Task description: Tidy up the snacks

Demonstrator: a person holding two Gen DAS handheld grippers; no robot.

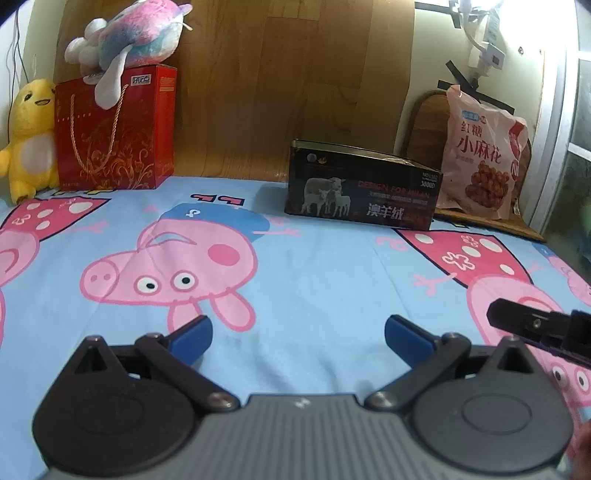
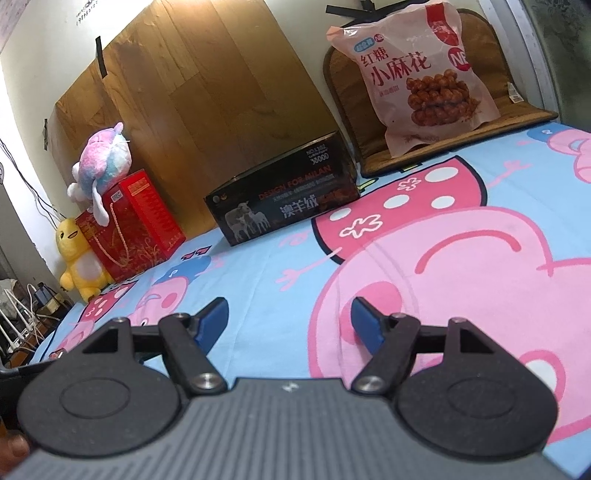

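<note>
Both tongs, left (image 1: 298, 334) and right (image 2: 289, 320), hovered spread and empty; the snack bag (image 2: 417, 74) probably wanted a pinch near its top, then lowering into the open black box (image 2: 284, 201).

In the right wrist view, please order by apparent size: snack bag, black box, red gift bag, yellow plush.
1. snack bag
2. black box
3. red gift bag
4. yellow plush

The snack bag and black box look close; differing distances make true size unsure.

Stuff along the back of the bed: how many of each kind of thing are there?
Plush toys: 2, the yellow toy and the pink-and-blue toy
Boxes and gift bags: 2, the red gift bag and the black box
Snack bags: 1, the pink snack bag
Total: 5
</note>
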